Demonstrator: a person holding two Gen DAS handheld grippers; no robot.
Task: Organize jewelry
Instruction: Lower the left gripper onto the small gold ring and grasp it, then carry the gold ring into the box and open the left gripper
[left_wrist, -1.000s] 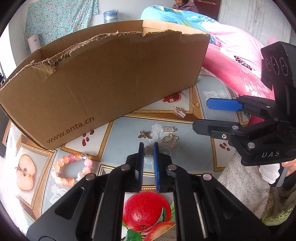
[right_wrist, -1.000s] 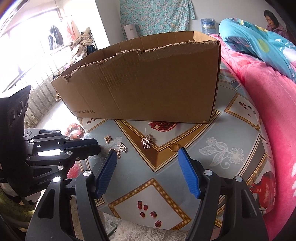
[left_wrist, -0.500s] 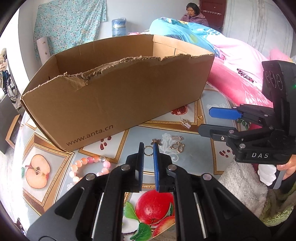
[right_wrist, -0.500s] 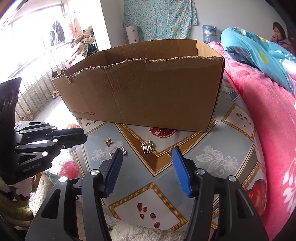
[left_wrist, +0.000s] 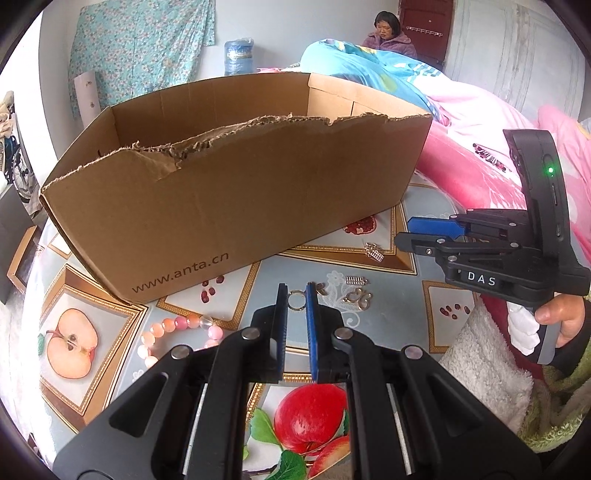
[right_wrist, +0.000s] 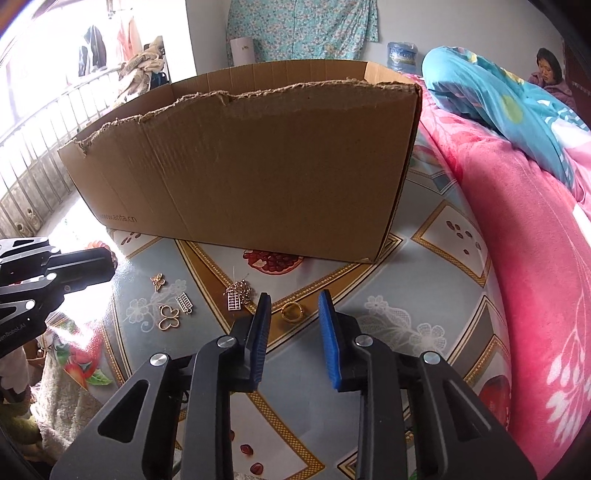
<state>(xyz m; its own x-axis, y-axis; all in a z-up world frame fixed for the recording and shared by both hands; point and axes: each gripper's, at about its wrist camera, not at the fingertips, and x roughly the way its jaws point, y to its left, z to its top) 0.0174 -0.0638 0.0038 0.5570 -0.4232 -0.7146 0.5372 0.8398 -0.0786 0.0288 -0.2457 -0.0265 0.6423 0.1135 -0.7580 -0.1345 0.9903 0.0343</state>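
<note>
the left gripper (left_wrist: 296, 295) has its blue ribbed jaws nearly together, pinching a thin metal ring (left_wrist: 295, 300) by its rim at the tips. the right gripper (right_wrist: 293, 301) has its jaws closing around a chunky gold ring (right_wrist: 291, 311) that lies flat on the surface (right_wrist: 424, 280) between them; the pads are not yet on it. the surface is a glossy printed cloth with fruit and lace patterns. just left of the gold ring lies a small silver abacus-shaped charm (right_wrist: 236, 295); further left are a little ladder-like charm (right_wrist: 184, 302), a gold looped outline charm (right_wrist: 169, 318) and a tiny gold butterfly (right_wrist: 158, 280). a bracelet of round pink and clear beads (left_wrist: 177, 334) lies near left in the left view. behind stands a corrugated cardboard box (right_wrist: 251, 162) with a ragged torn top edge. a fuzzy pink blanket (right_wrist: 517, 240) lies to the right.
</note>
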